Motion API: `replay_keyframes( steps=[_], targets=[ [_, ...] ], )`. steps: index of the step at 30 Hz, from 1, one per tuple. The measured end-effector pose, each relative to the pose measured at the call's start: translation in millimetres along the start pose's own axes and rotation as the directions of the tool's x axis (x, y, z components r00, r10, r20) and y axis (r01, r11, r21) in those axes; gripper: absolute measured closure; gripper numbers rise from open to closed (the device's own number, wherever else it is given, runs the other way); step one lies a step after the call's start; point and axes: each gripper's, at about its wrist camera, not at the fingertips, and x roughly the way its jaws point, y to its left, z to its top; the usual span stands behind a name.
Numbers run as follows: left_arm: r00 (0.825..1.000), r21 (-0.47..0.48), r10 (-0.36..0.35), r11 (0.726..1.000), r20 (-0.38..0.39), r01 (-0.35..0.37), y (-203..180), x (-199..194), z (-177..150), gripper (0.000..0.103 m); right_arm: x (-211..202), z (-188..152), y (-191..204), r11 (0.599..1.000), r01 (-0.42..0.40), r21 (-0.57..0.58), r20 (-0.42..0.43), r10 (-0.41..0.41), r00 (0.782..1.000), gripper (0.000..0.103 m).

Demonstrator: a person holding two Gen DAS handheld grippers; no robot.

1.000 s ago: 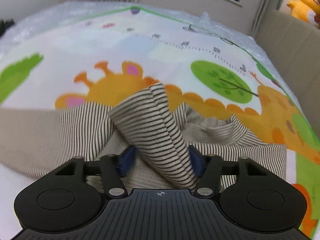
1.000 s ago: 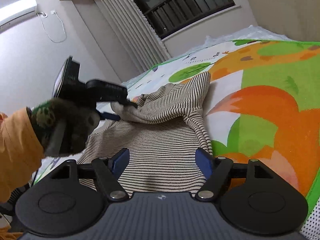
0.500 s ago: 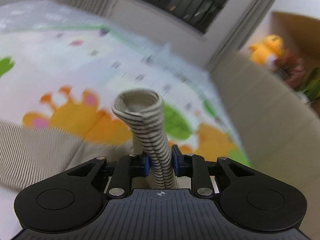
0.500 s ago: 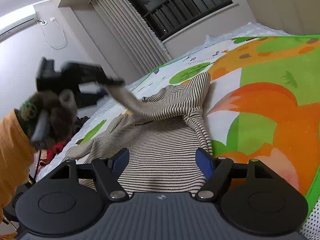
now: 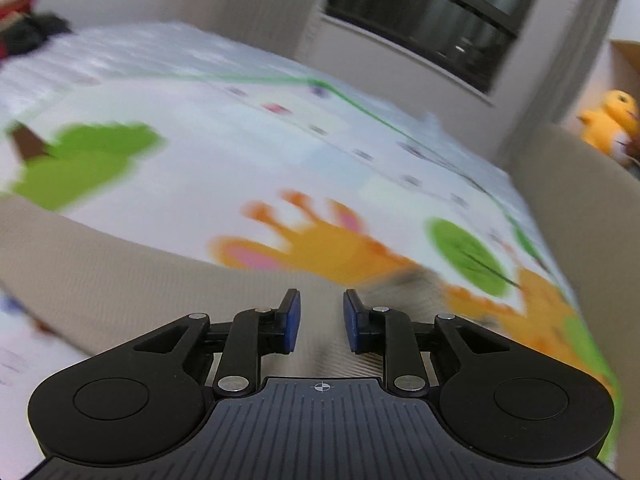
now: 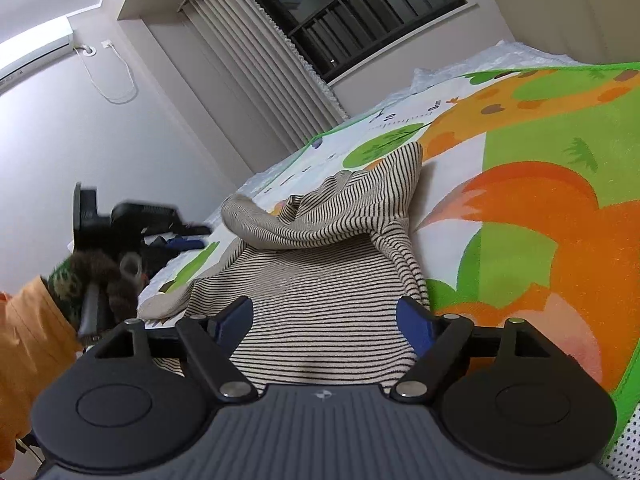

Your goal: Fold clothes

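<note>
Two tools hover over a striped garment (image 6: 328, 280) lying rumpled on the animal-print mat (image 6: 540, 208). Left tool (image 5: 318, 322) is released, its blue pads slightly apart above blurred, probably striped, cloth. Right tool (image 6: 326, 320) gapes wide over the garment's body, grasping nothing.
</note>
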Motion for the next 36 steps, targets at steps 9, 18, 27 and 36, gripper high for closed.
replay_keyframes(
  steps=[9, 18, 27, 36],
  targets=[
    [0.987, -0.159, -0.139, 0.979, -0.086, 0.124, 30, -15, -2, 0.045, 2, 0, 0, 1.000, -0.012, 0.004, -0.004, 0.012, 1.000, 0.017],
    [0.957, -0.137, -0.194, 0.976, -0.216, 0.167, -29, 8, -36, 0.043, 2, 0, -3, 1.000, -0.023, 0.017, 0.003, 0.023, 1.000, 0.016],
    [0.975, 0.041, -0.159, 0.985, -0.155, 0.168, -65, 12, -36, 0.094, -2, 0, -11, 0.995, -0.078, 0.063, 0.031, 0.076, 0.997, 0.011],
    [0.957, 0.171, -0.286, 0.947, 0.056, 0.273, -115, -43, 14, 0.079, -3, 0, -11, 0.993, -0.088, 0.072, 0.041, 0.086, 0.996, 0.008]
  ],
)
